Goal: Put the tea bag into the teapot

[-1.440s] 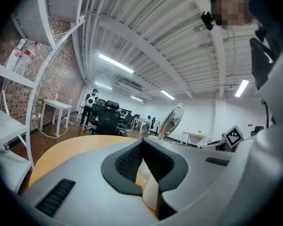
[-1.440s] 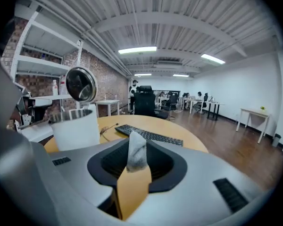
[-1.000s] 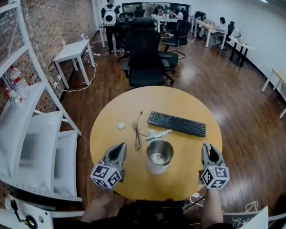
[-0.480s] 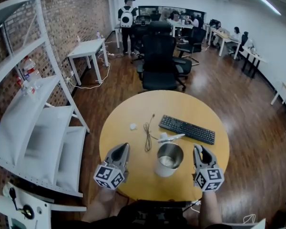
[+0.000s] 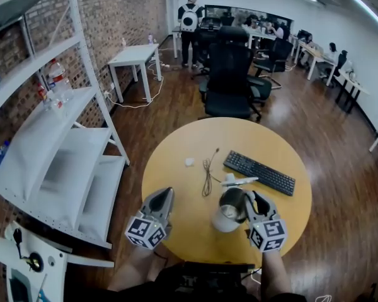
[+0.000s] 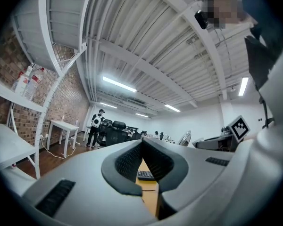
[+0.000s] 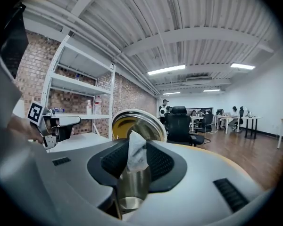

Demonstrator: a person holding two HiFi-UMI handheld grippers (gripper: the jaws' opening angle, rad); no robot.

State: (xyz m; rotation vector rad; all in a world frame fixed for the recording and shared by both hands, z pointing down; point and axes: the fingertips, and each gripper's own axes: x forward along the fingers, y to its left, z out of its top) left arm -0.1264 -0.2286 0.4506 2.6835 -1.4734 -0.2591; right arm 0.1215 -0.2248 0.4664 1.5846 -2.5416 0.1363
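A steel teapot point(image 5: 225, 211) stands open-topped on the round yellow table point(image 5: 176, 181), near its front edge. My right gripper point(image 5: 252, 200) is right beside the pot on its right. In the right gripper view a crumpled white tea bag point(image 7: 137, 150) is pinched between the pads, just in front of the pot's rim point(image 7: 137, 120). The right gripper point(image 7: 137, 147) is shut on it. My left gripper point(image 5: 163, 199) hovers to the pot's left with its jaws together and nothing in them point(image 6: 141, 144).
A black keyboard point(image 5: 259, 172), a white packet point(image 5: 239, 181), a thin cable point(image 5: 208, 168) and a small white object point(image 5: 189, 162) lie further back on the table. A black office chair point(image 5: 230, 87) stands behind it. White shelving point(image 5: 57, 156) lines the left.
My right gripper has swung left from the table's right edge to the pot's side. The left gripper has shifted a little. The head view has drifted, so the table sits further right.
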